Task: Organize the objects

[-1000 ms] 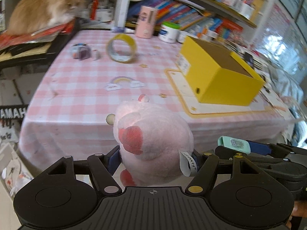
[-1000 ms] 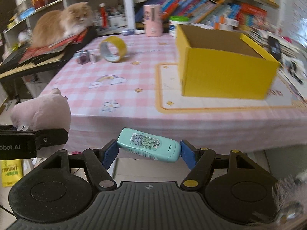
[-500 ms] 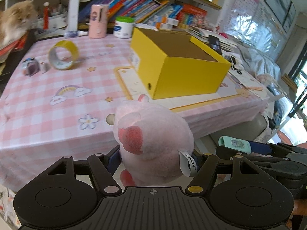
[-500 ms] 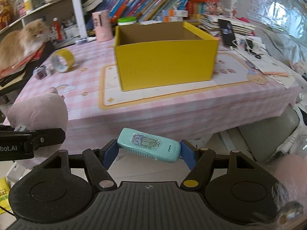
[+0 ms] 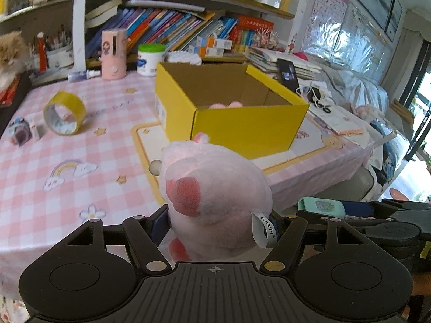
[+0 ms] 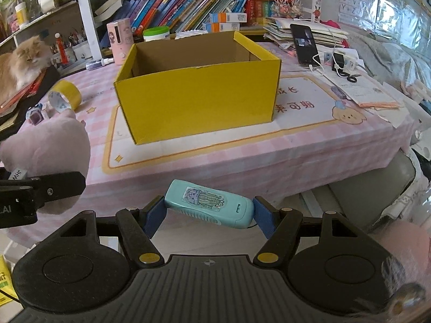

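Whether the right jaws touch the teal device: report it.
Touching. The right wrist view shows the teal device spanning the right gripper, each blue pad pressed on one end with no gap.

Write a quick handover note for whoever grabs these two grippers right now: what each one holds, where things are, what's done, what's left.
Left gripper: shut on the pink plush pig, held short of the table's near edge.
Right gripper: shut on the small teal plastic device with a cactus sticker, also short of the table.
Open yellow cardboard box: on the placemat; something pink already lies inside.
Still out on the pink checked tablecloth: yellow tape roll, small purple toy.
Left, likely: drop both held items into the box, then fetch those.
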A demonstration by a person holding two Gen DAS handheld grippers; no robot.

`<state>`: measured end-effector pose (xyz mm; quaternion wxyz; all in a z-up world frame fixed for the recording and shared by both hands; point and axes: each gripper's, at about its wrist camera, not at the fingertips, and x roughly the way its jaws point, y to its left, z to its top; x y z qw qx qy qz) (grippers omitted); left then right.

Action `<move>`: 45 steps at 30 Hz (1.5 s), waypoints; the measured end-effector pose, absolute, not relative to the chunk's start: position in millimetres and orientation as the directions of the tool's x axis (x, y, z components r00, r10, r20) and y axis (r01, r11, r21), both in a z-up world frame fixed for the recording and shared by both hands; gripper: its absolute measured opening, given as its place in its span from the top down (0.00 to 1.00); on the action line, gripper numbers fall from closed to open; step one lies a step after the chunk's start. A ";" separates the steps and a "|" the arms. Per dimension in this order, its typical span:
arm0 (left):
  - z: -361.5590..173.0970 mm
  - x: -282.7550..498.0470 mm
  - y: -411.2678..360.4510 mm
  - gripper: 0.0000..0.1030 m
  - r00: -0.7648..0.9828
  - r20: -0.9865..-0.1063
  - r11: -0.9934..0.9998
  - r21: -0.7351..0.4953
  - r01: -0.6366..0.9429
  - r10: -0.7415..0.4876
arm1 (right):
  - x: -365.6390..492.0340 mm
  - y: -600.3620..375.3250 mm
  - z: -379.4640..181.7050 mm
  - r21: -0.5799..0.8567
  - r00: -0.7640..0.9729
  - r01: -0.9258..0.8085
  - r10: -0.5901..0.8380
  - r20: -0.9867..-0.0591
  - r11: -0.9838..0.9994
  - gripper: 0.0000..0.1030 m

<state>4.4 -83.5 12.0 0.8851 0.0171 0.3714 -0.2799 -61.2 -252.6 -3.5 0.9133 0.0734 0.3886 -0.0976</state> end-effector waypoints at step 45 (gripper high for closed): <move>8.7 172.4 -236.8 0.31 0.653 -0.689 0.907 -0.013 0.422 -0.313 | 155.8 -398.5 43.4 0.076 0.818 0.044 0.008 -0.575 0.996 0.34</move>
